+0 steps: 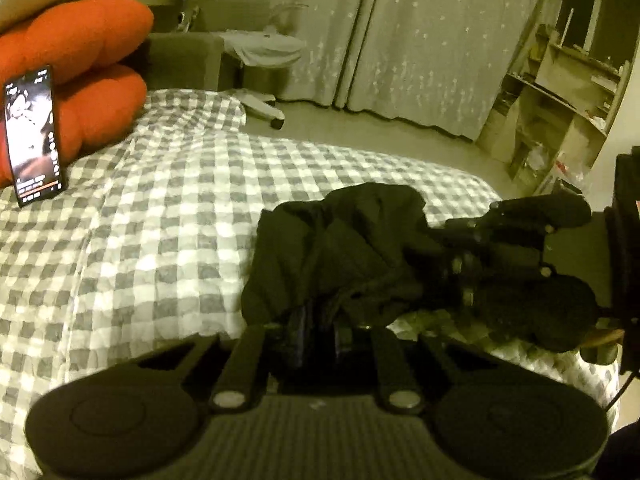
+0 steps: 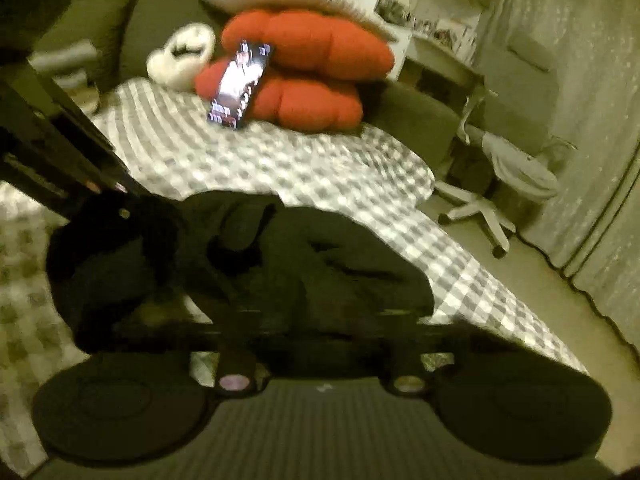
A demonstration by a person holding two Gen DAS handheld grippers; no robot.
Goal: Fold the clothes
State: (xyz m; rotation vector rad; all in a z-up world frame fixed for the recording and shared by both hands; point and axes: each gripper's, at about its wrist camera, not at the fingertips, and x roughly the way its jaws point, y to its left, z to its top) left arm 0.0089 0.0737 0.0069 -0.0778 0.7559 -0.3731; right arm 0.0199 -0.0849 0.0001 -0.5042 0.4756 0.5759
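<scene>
Left tool (image 1: 320, 322) nearest the lens, jaws drawn together on a bunched edge of the black garment (image 1: 340, 240). Right tool (image 1: 432, 276) comes in from the side, also pinched onto the cloth, close by the left. Garment sits crumpled in a heap on the checked bed cover (image 1: 160, 220), near the bed's edge. Both grips on one edge probably so the piece can be lifted and shaken flat before folding. Phone (image 1: 34, 136) propped against red cushions (image 1: 92, 80), well apart from the work.
</scene>
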